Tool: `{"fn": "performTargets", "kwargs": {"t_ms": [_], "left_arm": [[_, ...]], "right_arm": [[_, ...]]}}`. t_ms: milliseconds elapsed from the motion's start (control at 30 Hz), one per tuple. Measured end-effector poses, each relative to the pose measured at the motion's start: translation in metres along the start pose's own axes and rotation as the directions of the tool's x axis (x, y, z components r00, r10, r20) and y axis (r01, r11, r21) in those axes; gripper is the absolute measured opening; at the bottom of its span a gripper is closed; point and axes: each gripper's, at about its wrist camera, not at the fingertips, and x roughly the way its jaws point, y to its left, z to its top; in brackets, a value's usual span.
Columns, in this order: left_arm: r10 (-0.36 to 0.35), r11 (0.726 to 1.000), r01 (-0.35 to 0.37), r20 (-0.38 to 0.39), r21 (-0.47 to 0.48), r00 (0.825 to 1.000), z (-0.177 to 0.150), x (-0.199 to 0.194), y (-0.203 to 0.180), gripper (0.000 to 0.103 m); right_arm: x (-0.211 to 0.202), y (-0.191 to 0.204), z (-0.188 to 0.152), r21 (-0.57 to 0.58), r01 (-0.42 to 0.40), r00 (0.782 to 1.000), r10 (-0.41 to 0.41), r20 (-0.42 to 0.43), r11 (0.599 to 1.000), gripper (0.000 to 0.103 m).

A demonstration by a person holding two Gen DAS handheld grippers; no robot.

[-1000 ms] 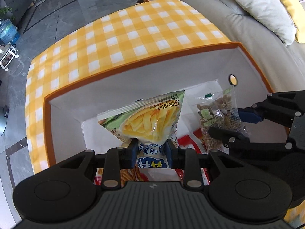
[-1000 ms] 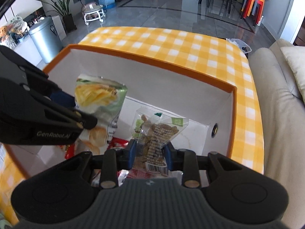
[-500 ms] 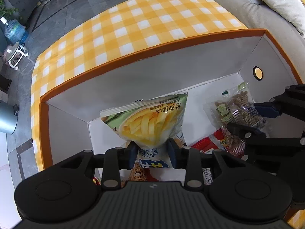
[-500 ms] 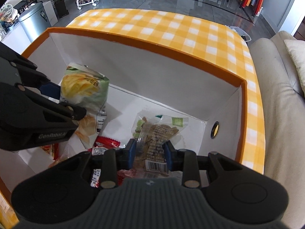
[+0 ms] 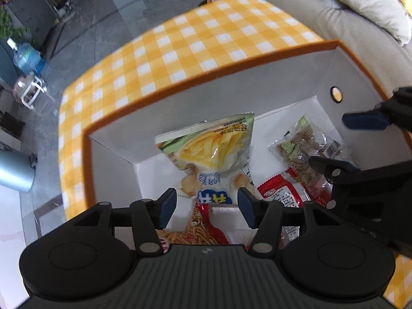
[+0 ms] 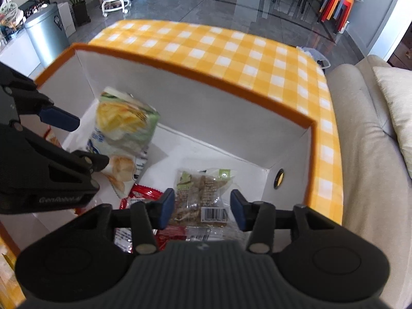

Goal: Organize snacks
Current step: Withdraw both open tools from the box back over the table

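An orange-rimmed white box (image 5: 195, 87) (image 6: 231, 118) sits on the yellow checked table. A green fries bag (image 5: 211, 152) (image 6: 123, 126) lies inside at the left, free of any grip. A clear bag of brown snacks (image 5: 301, 149) (image 6: 203, 193) lies inside at the right. My left gripper (image 5: 207, 206) is open just above the fries bag's near end; it also shows in the right wrist view (image 6: 82, 141). My right gripper (image 6: 202, 207) is open over the brown snack bag; it also shows in the left wrist view (image 5: 340, 141).
Red snack packets (image 5: 280, 193) (image 6: 144, 195) and an orange noodle-snack pack (image 5: 203, 229) lie in the box's near part. A beige sofa (image 6: 365, 139) with a cushion stands right of the table. A grey bin (image 6: 49, 36) and a water bottle (image 5: 25, 56) stand on the floor.
Both grippers opened and let go: the fries bag and the brown snack bag dropped from the fingers and now rest in the box. Both grippers pulled back slightly.
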Motion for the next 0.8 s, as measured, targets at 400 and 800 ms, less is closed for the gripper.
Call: {"fn": "performTargets", "kwargs": {"t_ms": [400,800], "left_arm": [[0.088,0.996,-0.088,0.197,-0.006,0.977,-0.044,-0.088,-0.003,0.07],[0.032,0.995,-0.001,0.31,-0.102,0.95,-0.124,-0.159,-0.01,0.073]], "right_arm": [[-0.077,0.003,-0.028,0.142,0.031,0.99,-0.05,0.134,0.989,0.064],[-0.155,0.028,-0.092,0.255,0.001,0.961,-0.072,0.268,0.967,0.067]]}}
